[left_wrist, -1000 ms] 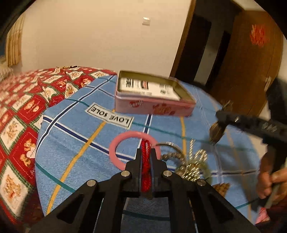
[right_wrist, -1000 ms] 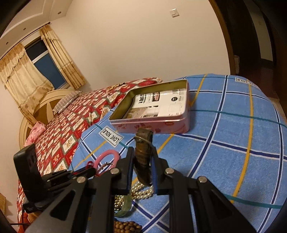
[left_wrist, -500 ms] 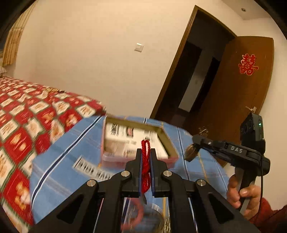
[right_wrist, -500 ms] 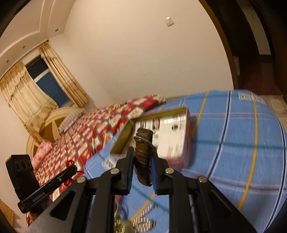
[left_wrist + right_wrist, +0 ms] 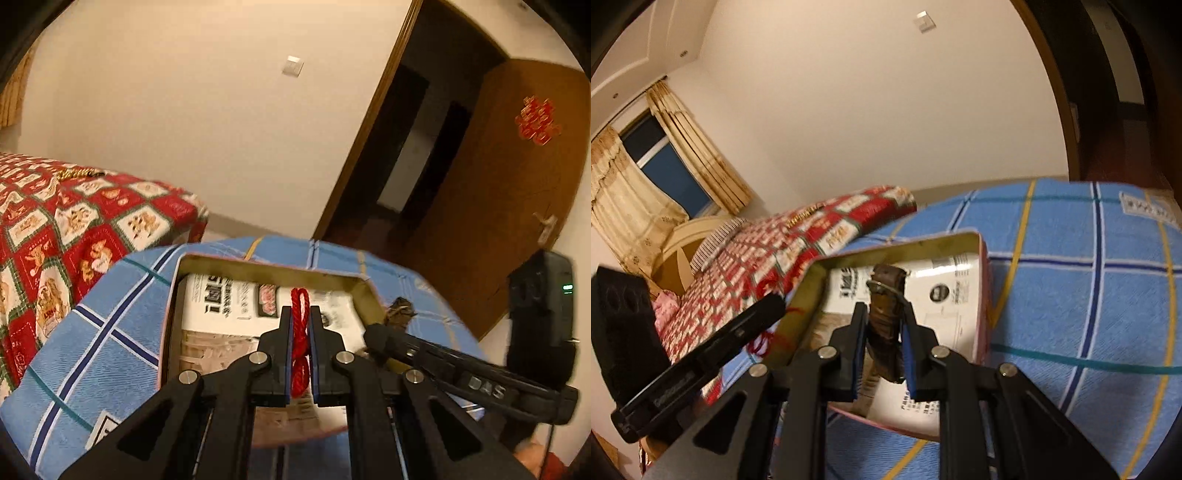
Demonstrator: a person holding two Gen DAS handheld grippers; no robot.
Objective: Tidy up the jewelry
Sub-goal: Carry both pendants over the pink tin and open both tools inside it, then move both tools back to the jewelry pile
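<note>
My left gripper (image 5: 300, 314) is shut on a red cord bracelet (image 5: 300, 334), held upright above the open pink tin (image 5: 258, 266). The tin's floor is lined with printed white paper (image 5: 218, 302). My right gripper (image 5: 882, 310) is shut on a brown leather strap with a metal buckle (image 5: 885, 314), also over the tin (image 5: 983, 295). In the left wrist view the right gripper (image 5: 376, 334) reaches in from the right with the strap's end (image 5: 400, 310) over the tin's right wall. The right wrist view has the left gripper (image 5: 775, 301) at the tin's left rim, red cord (image 5: 764, 341) hanging below it.
The tin sits on a blue plaid cloth (image 5: 1089, 314) over a round surface. A bed with a red patterned quilt (image 5: 55, 229) lies to the left, curtains (image 5: 628, 192) behind it. A brown door (image 5: 498, 184) stands open at the right.
Both grippers have moved forward from the jewelry pile to above the tin, each carrying its piece. The pink bangle, beads and chains have dropped out of view.
</note>
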